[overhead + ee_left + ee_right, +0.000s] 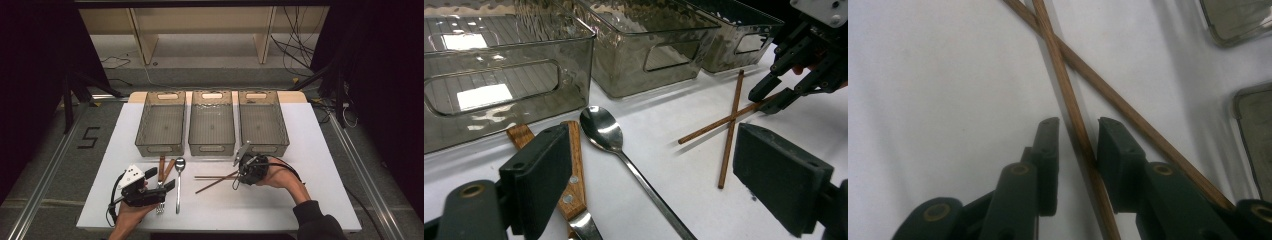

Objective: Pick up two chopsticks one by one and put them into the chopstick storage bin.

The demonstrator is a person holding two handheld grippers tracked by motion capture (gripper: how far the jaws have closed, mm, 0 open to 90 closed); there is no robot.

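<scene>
Two brown chopsticks (215,179) lie crossed on the white table (280,210), right of centre. My right gripper (236,178) is low over their right ends. In the right gripper view, one chopstick (1068,85) runs between the narrowly parted jaws of my right gripper (1078,132); a gap shows beside the left pad, so it is open. A steel spoon (178,187) and wooden-handled cutlery (162,167) lie left of centre. My left gripper (161,179) hovers over them, jaws wide open around nothing; the spoon (604,131) and a wooden handle (575,165) lie below its jaws.
Three translucent grey bins (160,148) (212,149) (270,148) stand side by side at the back of the table, just beyond the cutlery and chopsticks. Fork tines (160,206) lie near the left hand. Cables trail from both grippers.
</scene>
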